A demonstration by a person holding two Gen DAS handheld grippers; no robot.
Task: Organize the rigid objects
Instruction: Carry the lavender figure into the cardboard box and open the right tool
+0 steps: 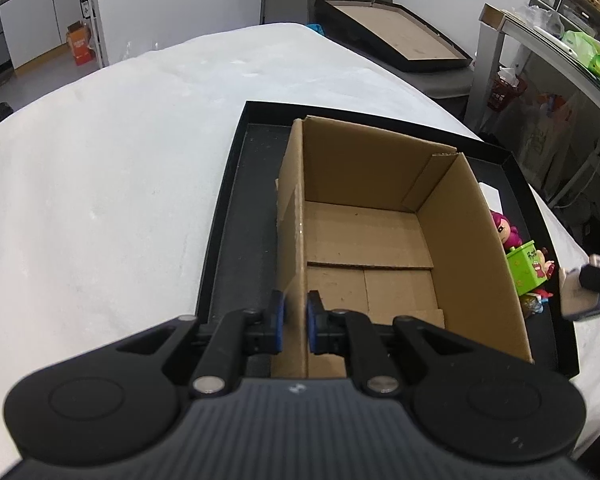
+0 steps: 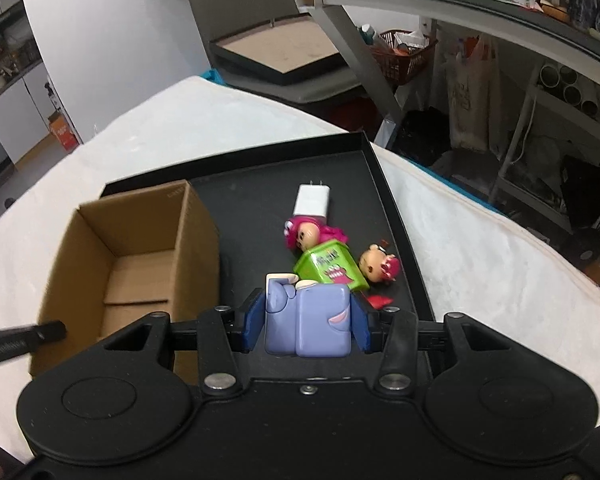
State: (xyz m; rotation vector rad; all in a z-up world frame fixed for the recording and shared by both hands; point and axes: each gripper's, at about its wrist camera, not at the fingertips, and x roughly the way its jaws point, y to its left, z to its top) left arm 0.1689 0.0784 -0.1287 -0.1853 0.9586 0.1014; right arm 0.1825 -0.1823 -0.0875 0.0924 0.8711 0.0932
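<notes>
Left gripper (image 1: 296, 322): blue pads pinched on the near left wall of the cardboard box (image 1: 380, 248); wall edge runs straight between them
Right gripper (image 2: 306, 322): clamped on a lavender block toy (image 2: 306, 320), raised above the tray floor; also seen at the right edge of the left view
Cardboard box: open top, nothing inside; stands in the left part of the black tray (image 2: 380, 168); strip of bare tray floor along its left side
Toys right of box: white charger (image 2: 311, 200) farthest; pink-haired figure (image 2: 304, 234), green cube (image 2: 332, 264), small head figure (image 2: 378, 266) clustered near it
Room: white tablecloth (image 1: 120, 184) bare to the left and far side; tray's right rim close to the table edge
</notes>
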